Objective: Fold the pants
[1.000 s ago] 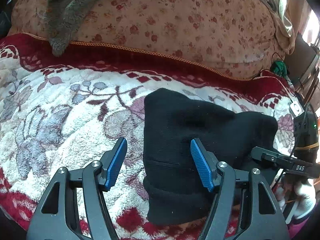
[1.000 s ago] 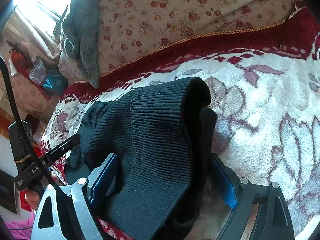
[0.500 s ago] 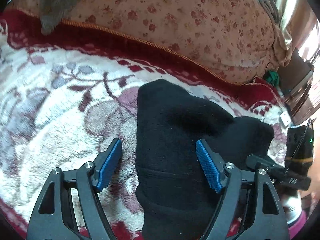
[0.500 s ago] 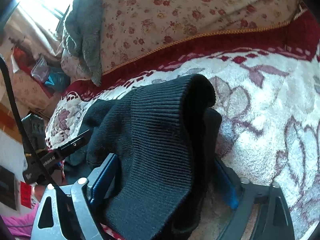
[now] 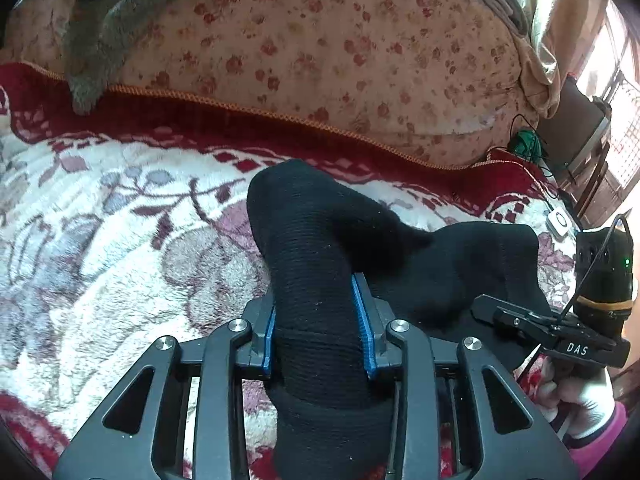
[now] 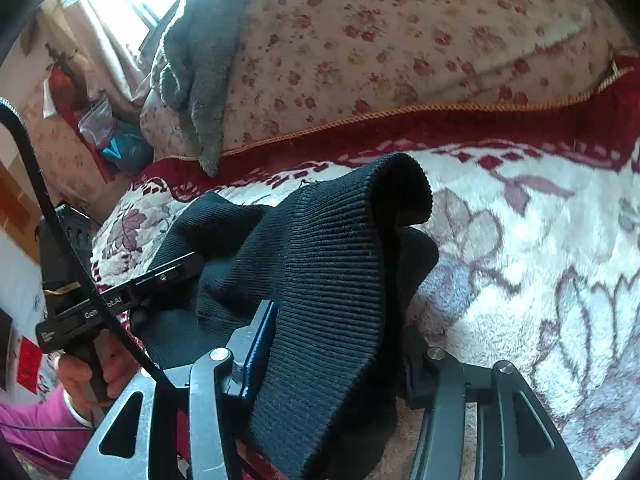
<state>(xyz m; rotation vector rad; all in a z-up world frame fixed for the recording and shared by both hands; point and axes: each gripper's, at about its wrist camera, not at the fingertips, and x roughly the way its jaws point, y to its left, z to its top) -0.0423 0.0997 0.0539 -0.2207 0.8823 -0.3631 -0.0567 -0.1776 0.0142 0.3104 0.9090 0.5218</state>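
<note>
Between the blue pads of the left tool: a rolled fold of the black pants, pinched on both sides, jaws just drawn in from wide and now pressing the knit. Beyond the tips, rising in a hump, then dropping right across the floral blanket on the bed. Further right in the same view, the other tool's black body, printed "DAS" in white, gripped by a hand with a pink sleeve.

Across the right tool: the ribbed cuff end of the pants, draped over and filling the gap; one blue pad against the cloth on the left, the opposite pad hidden under fabric. Jaws just narrowed around it, gripping the bunch. Left of it, the left tool's body with partial lettering "Gen…ot.AI", crossed by a black cable. Behind: flowered bedding and a grey fuzzy cloth.
</note>
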